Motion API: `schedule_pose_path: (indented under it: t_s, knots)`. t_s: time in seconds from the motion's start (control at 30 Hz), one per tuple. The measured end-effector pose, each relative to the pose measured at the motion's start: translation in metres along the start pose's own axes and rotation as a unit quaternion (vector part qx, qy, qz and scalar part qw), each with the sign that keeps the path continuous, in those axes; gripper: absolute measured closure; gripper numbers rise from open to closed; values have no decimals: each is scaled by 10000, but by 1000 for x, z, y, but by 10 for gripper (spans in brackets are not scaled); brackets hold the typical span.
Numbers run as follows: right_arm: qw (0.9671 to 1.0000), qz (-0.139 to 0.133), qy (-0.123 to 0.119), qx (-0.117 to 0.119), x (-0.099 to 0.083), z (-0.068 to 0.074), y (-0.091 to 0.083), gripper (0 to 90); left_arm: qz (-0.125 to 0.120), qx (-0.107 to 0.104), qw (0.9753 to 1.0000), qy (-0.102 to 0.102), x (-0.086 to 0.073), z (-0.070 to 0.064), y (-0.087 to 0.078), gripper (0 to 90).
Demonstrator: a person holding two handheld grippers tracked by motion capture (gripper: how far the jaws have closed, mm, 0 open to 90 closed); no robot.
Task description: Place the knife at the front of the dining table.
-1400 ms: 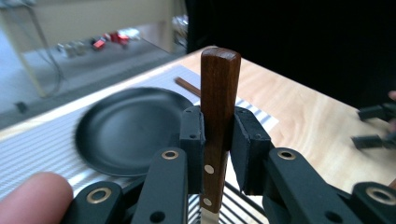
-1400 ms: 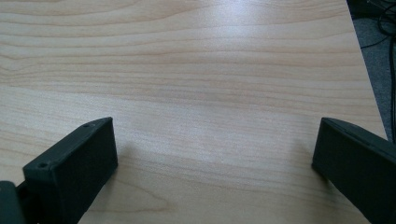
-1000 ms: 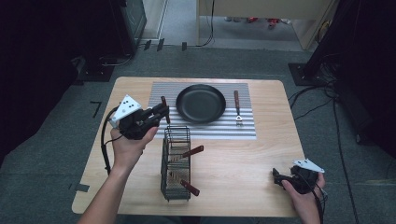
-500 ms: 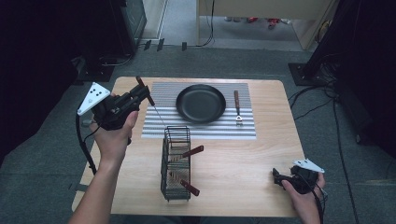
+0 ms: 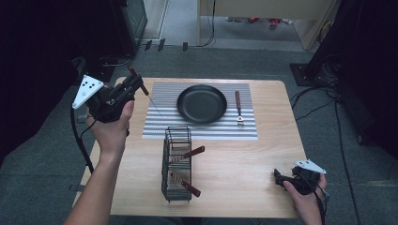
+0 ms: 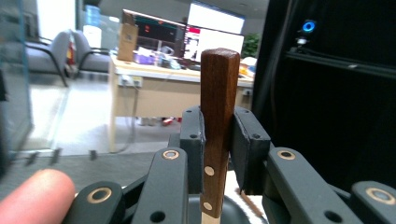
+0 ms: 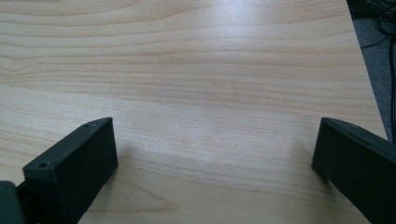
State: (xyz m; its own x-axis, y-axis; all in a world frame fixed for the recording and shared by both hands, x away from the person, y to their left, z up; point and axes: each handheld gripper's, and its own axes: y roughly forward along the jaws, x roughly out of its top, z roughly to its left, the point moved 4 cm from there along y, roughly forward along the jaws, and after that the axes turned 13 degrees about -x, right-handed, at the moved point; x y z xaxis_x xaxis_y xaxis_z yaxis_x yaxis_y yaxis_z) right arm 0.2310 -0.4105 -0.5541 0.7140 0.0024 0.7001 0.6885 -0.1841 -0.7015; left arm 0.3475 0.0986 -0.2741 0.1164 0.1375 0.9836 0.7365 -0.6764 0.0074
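My left gripper (image 5: pixel 135 87) is raised over the table's far left corner, shut on the brown wooden handle of a utensil (image 5: pixel 141 88). A thin metal shaft slants down from the handle toward the striped mat (image 5: pixel 202 129). In the left gripper view the handle (image 6: pixel 219 84) stands upright, pinched between the jaws of the left gripper (image 6: pixel 218 128). A wire basket (image 5: pixel 177 164) stands in the middle of the table with two wooden-handled utensils in it. My right gripper (image 5: pixel 278 178) rests at the front right of the table. Its jaws stand wide apart over bare wood in the right gripper view (image 7: pixel 215 154).
A black pan (image 5: pixel 202 104) sits on the striped mat, with a wooden-handled fork (image 5: pixel 238 108) to its right. The wooden table (image 5: pixel 244 159) ends close to the right gripper. Cables lie on the grey floor around it.
The left gripper has swung left and back from above the basket to the table's far left corner, carrying the utensil. The right gripper has not moved.
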Motion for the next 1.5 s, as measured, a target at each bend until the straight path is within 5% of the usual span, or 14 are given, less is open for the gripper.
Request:
schedule_pose_path:
  t_s: [0.6, 1.23, 1.5]
  knots:
    - [10000, 6, 2, 3, 0, 0, 0, 0, 650, 752, 9950, -49, -38, 44, 49, 767]
    - [10000, 3, -1, 7, 0, 0, 0, 0, 1239, 916, 9878, -240, -69, 67, 87, 768]
    - [10000, 1, 0, 9, 0, 0, 0, 0, 1570, 1076, 9815, -207, -80, 77, 100, 768]
